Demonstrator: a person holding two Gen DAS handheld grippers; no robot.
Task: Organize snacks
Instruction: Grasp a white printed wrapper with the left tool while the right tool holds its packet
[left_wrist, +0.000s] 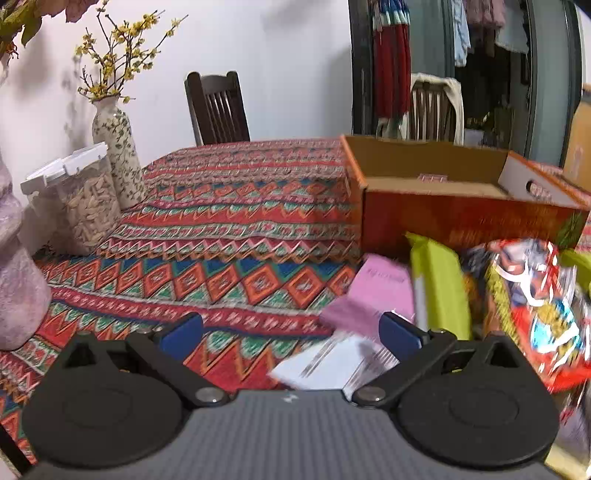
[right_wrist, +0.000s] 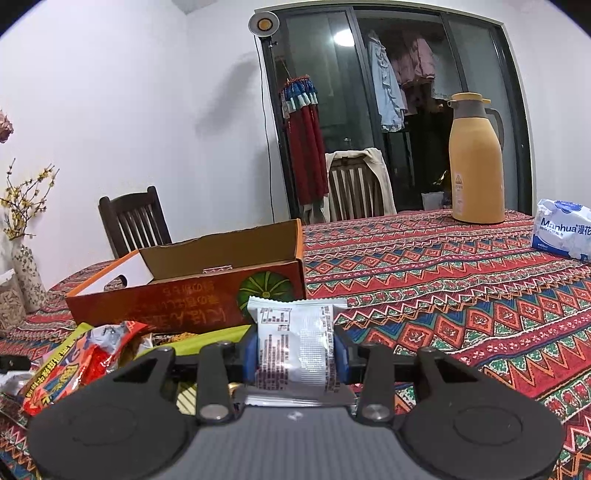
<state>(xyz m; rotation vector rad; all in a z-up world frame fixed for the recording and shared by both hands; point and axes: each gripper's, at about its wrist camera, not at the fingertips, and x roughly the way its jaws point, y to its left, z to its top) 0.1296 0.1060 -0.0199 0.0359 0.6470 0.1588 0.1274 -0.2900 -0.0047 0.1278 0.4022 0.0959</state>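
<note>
- While the right hand-held gripper (right_wrist: 298, 354) is clamped on a white snack packet (right_wrist: 295, 343), the packet stands upright between the blue pads, above the worktop (right_wrist: 443, 295) and just in front of the orange cardboard box (right_wrist: 184, 295).
- That box lies open-topped on the patterned cloth; its inside looks mostly bare from both wrist views, though a small pale item at the far wall is too small to make out.
- Left of the held packet lies a heap of snacks: a red printed bag (right_wrist: 85, 362) and a green packet (right_wrist: 199, 339), close against the box's front wall.
- From the left wrist view, the left hand-held gripper (left_wrist: 291, 332) stands open with nothing between its pads; a pink packet (left_wrist: 373, 295) and a white packet (left_wrist: 332, 365) lie blurred beneath it, beside the green and red bags.
- Further out stand a clear jar of seeds (left_wrist: 85, 206), a flowered vase (left_wrist: 118, 155), a yellow thermos jug (right_wrist: 476, 162) and a blue-and-white tissue pack (right_wrist: 561, 229), cut off at the frame edge.
- Two dark wooden chairs (right_wrist: 133, 221) stand behind the worktop, one draped with cloth.
</note>
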